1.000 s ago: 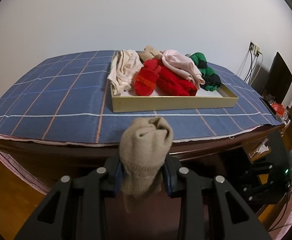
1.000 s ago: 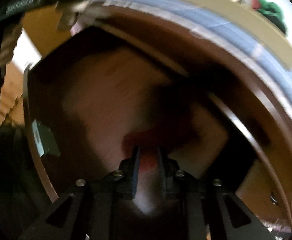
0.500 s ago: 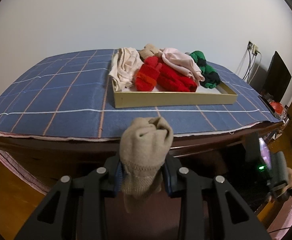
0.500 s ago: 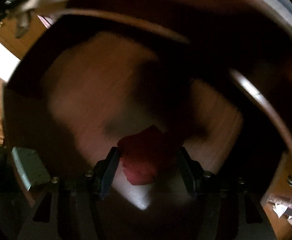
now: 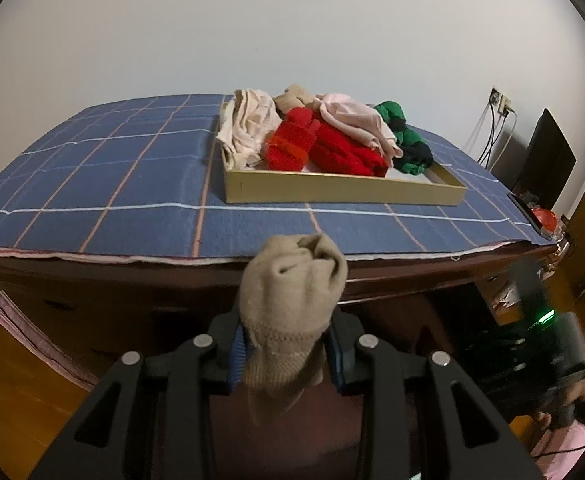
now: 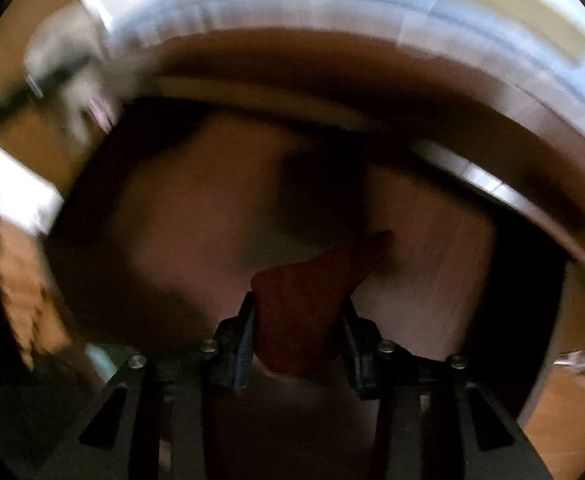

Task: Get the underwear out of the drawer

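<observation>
My left gripper (image 5: 288, 344) is shut on a beige knitted garment (image 5: 292, 304) and holds it in front of the table's near edge, below the tabletop. My right gripper (image 6: 296, 328) is shut on a dark red garment (image 6: 304, 304) over the open wooden drawer (image 6: 196, 208); this view is blurred. In the left wrist view the right gripper's black body (image 5: 540, 344) shows at the lower right, down by the drawer.
A shallow tan tray (image 5: 344, 190) on the blue checked tablecloth (image 5: 112, 184) holds cream, red, pink and green garments (image 5: 324, 140). Wall socket, cables and a dark screen (image 5: 544, 156) stand at the right.
My right gripper opened around the red garment, closed on it and lifted it from the drawer floor. My left gripper stayed shut on the beige garment and sank slightly.
</observation>
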### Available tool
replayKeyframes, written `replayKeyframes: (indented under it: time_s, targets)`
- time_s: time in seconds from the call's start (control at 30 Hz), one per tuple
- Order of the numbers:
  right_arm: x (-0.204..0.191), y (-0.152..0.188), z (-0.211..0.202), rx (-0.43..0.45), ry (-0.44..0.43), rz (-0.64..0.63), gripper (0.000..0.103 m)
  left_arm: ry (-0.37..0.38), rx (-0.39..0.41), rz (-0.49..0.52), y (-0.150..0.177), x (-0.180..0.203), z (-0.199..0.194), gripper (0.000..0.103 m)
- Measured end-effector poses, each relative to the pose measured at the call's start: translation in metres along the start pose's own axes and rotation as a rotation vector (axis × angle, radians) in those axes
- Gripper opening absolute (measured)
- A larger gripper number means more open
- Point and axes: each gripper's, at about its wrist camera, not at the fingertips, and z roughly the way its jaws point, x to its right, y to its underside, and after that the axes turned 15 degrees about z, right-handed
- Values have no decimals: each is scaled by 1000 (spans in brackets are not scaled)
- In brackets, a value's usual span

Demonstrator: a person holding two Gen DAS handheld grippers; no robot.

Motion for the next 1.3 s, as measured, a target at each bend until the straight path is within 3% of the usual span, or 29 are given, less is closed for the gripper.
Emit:
replayKeyframes:
  time_s: [0.13, 0.23, 0.4, 0.5, 0.7, 0.87, 1.3]
  targets:
    - [4, 4, -49, 214, -112, 122, 40, -2, 11, -4, 0, 7, -5, 32]
    - [1, 8, -67, 344, -127, 203, 40, -30, 14, 20, 0, 18, -9, 32]
    - [-35, 52, -67, 517, -55, 276, 40, -114, 10, 51, 5, 38, -11, 32]
    - [-59, 85, -75, 593, -5, 308, 40, -127, 6, 53, 11, 48, -14, 32]
    - [-46, 118, -103, 725, 54, 364, 40, -150, 28, 88, 16, 69, -31, 32]
    - [-60, 141, -136, 828, 75, 333, 40, -172, 70, 121, 18, 84, -54, 32]
    - [-84, 172, -170, 953, 81, 270, 40, -199, 141, 152, 19, 101, -92, 32]
